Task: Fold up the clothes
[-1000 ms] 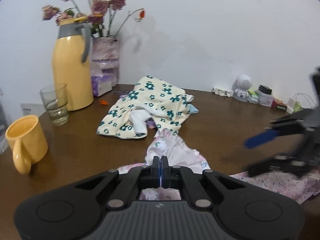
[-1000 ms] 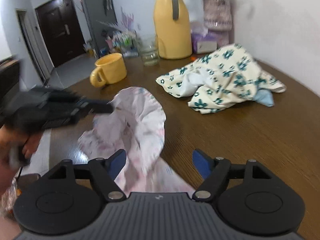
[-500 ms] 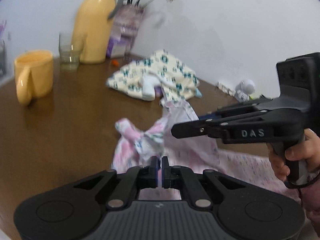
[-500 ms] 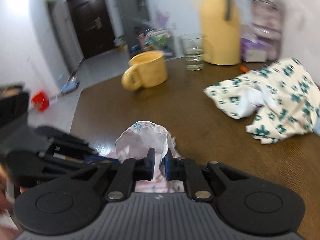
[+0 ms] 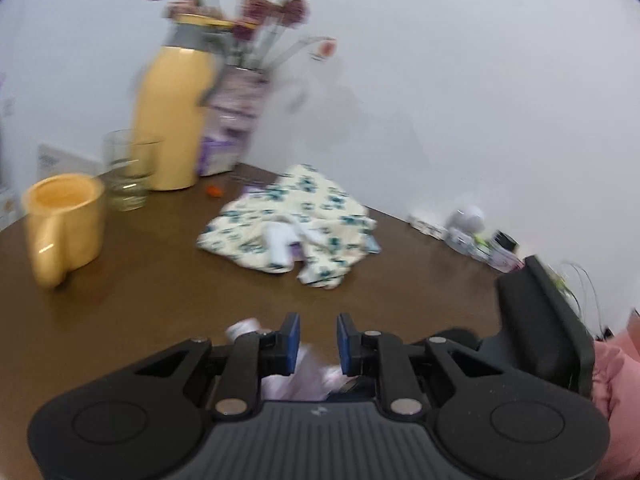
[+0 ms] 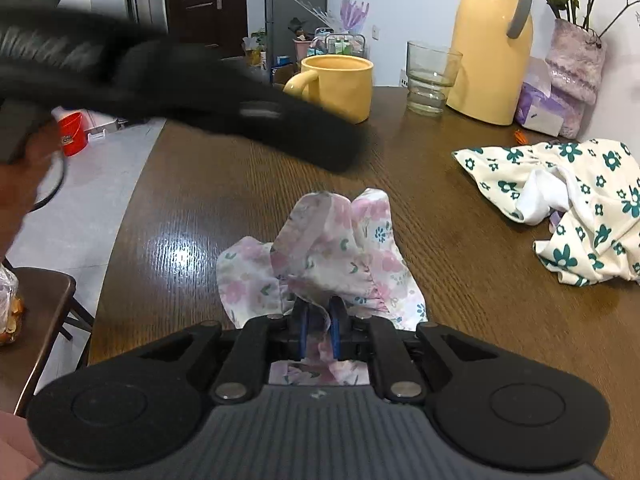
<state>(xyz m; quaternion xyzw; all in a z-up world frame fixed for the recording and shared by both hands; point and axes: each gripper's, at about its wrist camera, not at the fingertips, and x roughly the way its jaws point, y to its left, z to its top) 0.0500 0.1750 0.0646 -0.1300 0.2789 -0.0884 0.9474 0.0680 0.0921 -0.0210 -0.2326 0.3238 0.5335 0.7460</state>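
Right gripper (image 6: 319, 330) jaws clenched on near edge of pink floral cotton garment (image 6: 332, 256), bunched ahead on brown wooden worktop (image 6: 460, 248). Left gripper (image 5: 318, 340) jaws opening, fabric probably just below them, blurry; right hand nearer

left gripper (image 5: 318, 338) opening off pink floral garment (image 6: 324, 252); right gripper (image 6: 319, 330) now clamps it.

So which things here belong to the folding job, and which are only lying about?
For the job:
- pink floral garment, pinched in the right gripper
- green-flowered cream garment
- left gripper, opening

Lying about:
- yellow mug
- drinking glass
- yellow thermos jug
- flower vase
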